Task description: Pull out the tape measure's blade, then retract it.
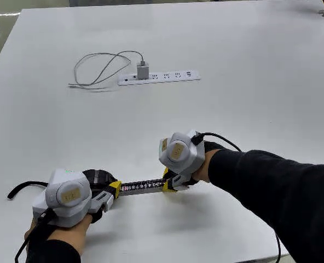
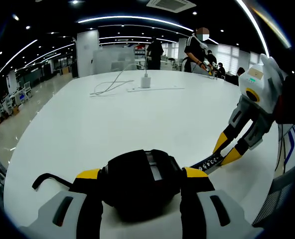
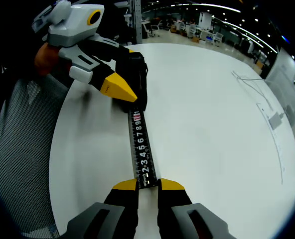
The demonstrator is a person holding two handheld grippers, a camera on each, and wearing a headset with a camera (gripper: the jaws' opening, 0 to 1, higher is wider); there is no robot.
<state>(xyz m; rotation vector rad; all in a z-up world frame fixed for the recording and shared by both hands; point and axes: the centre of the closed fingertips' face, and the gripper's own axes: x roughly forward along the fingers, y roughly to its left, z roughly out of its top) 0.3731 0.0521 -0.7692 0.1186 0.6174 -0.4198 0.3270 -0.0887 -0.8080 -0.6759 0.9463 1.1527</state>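
Observation:
The black tape measure case (image 1: 99,178) rests on the white table (image 1: 233,82) at the near left, and my left gripper (image 1: 106,190) is shut on it. In the left gripper view the case (image 2: 142,181) sits between the yellow-tipped jaws. A short length of blade (image 1: 143,186) with printed numbers runs right from the case. My right gripper (image 1: 170,185) is shut on the blade's end. The right gripper view looks along the blade (image 3: 141,144) from my right gripper (image 3: 147,185) to the case (image 3: 138,74) and my left gripper (image 3: 129,82). My right gripper (image 2: 226,152) also enters the left gripper view.
A white power strip (image 1: 159,76) with a charger and a looped grey cable (image 1: 99,68) lies mid-table, far from the grippers. A black strap (image 1: 22,188) trails left of the case. The table's near edge is close. People (image 2: 195,47) stand beyond the table.

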